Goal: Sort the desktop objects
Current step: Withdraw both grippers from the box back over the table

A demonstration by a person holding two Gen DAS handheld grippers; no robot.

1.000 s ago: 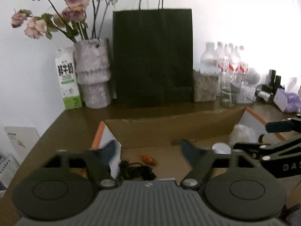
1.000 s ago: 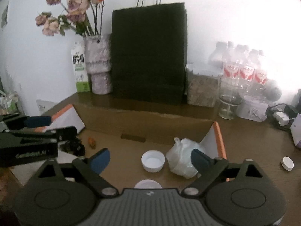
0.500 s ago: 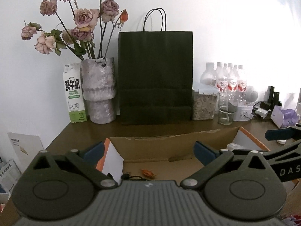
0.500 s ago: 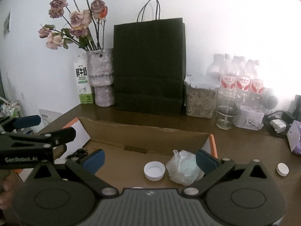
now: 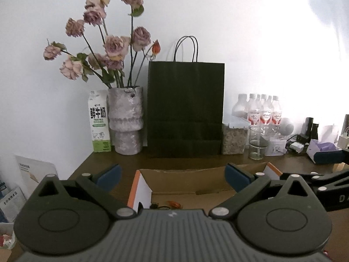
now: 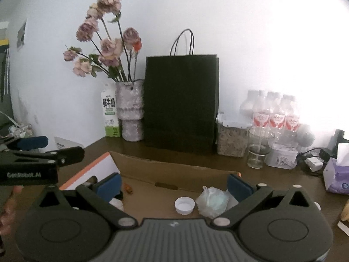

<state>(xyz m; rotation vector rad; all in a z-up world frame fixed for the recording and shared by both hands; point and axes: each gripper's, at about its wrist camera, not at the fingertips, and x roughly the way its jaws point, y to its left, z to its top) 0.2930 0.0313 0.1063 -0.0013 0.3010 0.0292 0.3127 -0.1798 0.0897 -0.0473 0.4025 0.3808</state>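
A shallow cardboard box point(image 6: 181, 170) with orange-edged flaps lies on the brown desk. In it I see a white bottle cap point(image 6: 184, 205), a crumpled clear plastic bag point(image 6: 212, 200) and a small orange item point(image 6: 128, 188). The left wrist view shows the same box point(image 5: 185, 179) with the orange item point(image 5: 174, 204) and a black cable beside it. My left gripper point(image 5: 172, 174) is open and empty, raised above the box's near side. My right gripper point(image 6: 173, 184) is open too, above the box, holding nothing. The other gripper shows at each view's side edge.
Along the wall stand a milk carton point(image 5: 99, 121), a vase of dried roses point(image 5: 126, 120), a black paper bag point(image 5: 185, 109), a grain container point(image 6: 232, 137), a glass point(image 6: 258, 150), several water bottles point(image 6: 274, 115) and a tissue pack point(image 6: 337, 172). Papers point(image 5: 35, 172) lie at the left.
Both grippers have risen and pulled back from the box; the cameras now look higher, and the box's contents sit lower in view. Both stay open.
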